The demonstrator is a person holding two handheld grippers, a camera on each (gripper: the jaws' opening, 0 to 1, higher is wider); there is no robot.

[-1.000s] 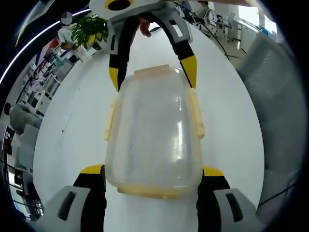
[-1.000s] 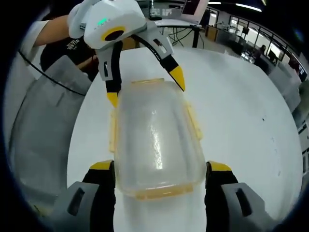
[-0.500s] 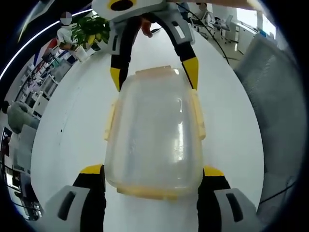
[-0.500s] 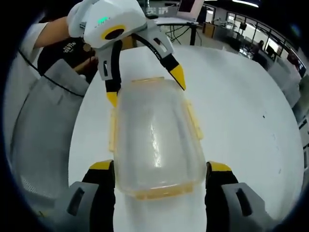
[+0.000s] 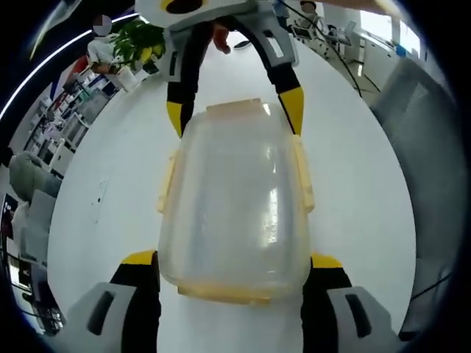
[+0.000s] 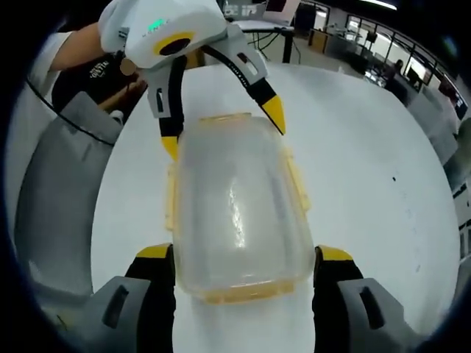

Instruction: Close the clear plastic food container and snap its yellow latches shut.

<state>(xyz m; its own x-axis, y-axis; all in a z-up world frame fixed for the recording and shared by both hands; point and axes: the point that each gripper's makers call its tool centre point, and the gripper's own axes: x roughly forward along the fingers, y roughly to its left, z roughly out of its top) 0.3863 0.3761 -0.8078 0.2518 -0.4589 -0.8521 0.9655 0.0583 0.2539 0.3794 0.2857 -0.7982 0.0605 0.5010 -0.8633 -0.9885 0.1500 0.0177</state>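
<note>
Clear plastic food container: lid on, sits on white round table, lengthwise betw. the two grippers.

Yellow latches: pale yellow tabs on all four sides. Near-end latch, far-end latch, side latches in left gripper view. Whether each is snapped down: cannot tell.

Left gripper: jaws spread wide, yellow tips either side of container's near end, just beside its walls; contact cannot be told. Seen in right gripper view at container's far end, jaws straddling the far corners.

Right gripper: jaws spread wide, yellow tips flanking near end of container, squeezing nothing visible. Seen in left gripper view at far end, jaws apart.

Misc.: grey chair beside table; potted plant at far table edge; office desks in bkgd.
</note>
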